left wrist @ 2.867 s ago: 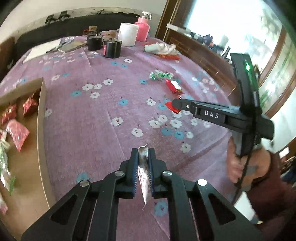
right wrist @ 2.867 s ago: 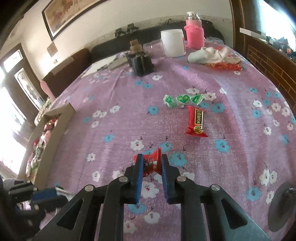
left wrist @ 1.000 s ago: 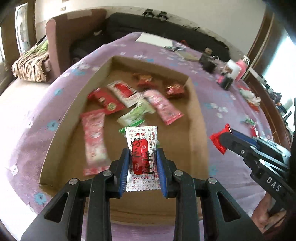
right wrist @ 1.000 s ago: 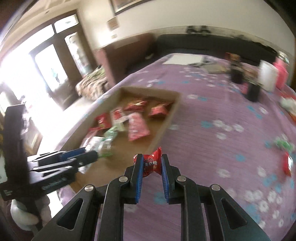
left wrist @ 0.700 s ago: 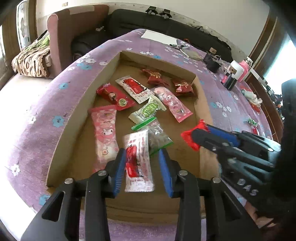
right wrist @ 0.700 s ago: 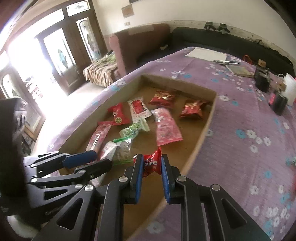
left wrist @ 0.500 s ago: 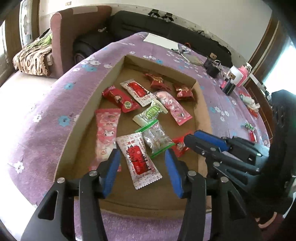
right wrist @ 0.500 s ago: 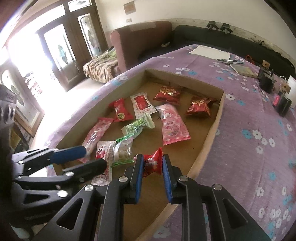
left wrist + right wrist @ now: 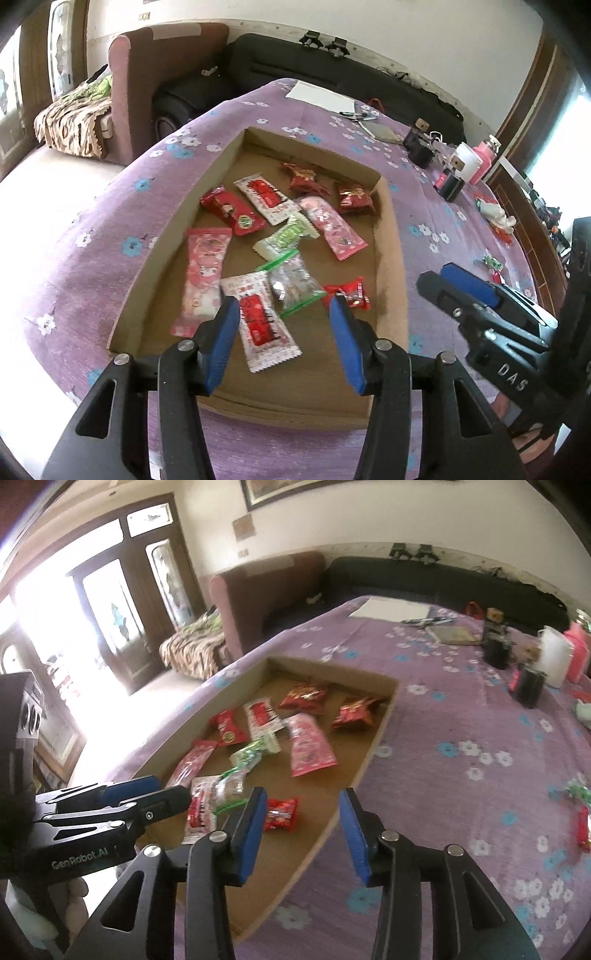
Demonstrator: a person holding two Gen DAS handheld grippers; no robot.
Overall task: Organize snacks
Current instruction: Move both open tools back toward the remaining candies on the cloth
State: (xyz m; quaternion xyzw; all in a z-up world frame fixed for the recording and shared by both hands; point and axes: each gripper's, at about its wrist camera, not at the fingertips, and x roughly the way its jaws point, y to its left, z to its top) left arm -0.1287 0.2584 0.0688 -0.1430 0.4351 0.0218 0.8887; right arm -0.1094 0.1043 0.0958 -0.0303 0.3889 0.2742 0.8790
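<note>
**Both claws empty over the snack box**

The cardboard box [image 9: 386,236] sits on the purple flowered desk [image 9: 92,266], with about ten snacks lying loose on its floor. Going left to right in the left wrist view: a long pink packet [image 9: 203,273] by the left wall, a white-and-red sachet [image 9: 258,317] near the front, a clear green-edged bag [image 9: 293,282] beside it, and a small red candy [image 9: 349,293] near the right wall. The left claw [image 9: 284,345] hovers wide open over the sachet, gripping nothing. The right claw [image 9: 301,834] is also spread wide and empty, straddling the box's right rim with the red candy just left of its left finger.

What could go wrong, as I judge it: the two tools are close together over the near end of the box, so a careless pull-back could knock one against the other or catch the low rim and shift the box (it looks light).

Only the right wrist view shows the doorway and the red and green snacks [image 9: 580,805] left at the far right of the desk clearly enough to plan a pickup; the left wrist view shows them small and distant.
</note>
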